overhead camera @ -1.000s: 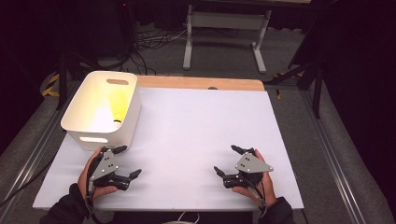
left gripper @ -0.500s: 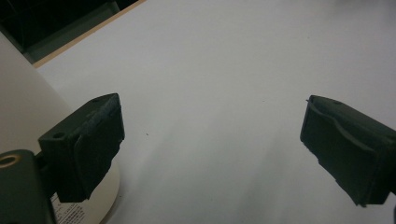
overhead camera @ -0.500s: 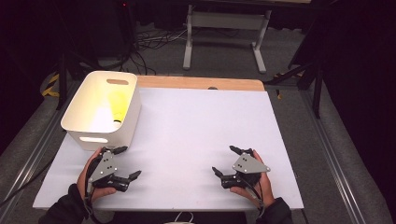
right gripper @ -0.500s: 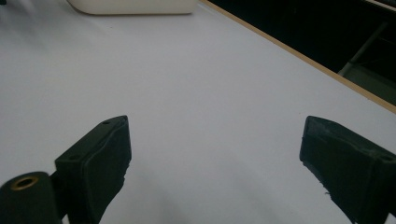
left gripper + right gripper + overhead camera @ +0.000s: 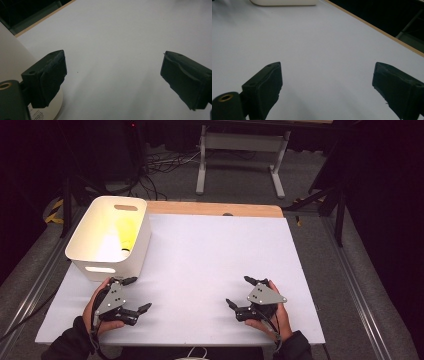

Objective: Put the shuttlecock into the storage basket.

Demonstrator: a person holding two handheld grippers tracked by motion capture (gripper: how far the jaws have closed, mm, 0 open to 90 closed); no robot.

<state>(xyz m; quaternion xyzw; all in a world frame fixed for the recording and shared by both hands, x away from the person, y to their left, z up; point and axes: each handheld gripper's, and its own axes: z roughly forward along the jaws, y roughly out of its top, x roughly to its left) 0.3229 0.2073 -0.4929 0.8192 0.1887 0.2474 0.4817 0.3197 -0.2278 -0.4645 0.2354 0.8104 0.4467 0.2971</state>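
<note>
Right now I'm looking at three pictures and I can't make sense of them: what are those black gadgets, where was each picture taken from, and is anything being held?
There is no robot here: a person holds a hand tool in each hand. The high view looks down on a white table. The left gripper is at the lower left, close to a white bin with a yellowish thing inside that I cannot identify. The right gripper is at the lower right. The other two pictures come from small cameras riding on each tool, looking out between its two black fingers. In both, the fingers stand wide apart with only bare table between them, so nothing is held. The bin's wall also shows beside the left gripper's fingers.
</note>
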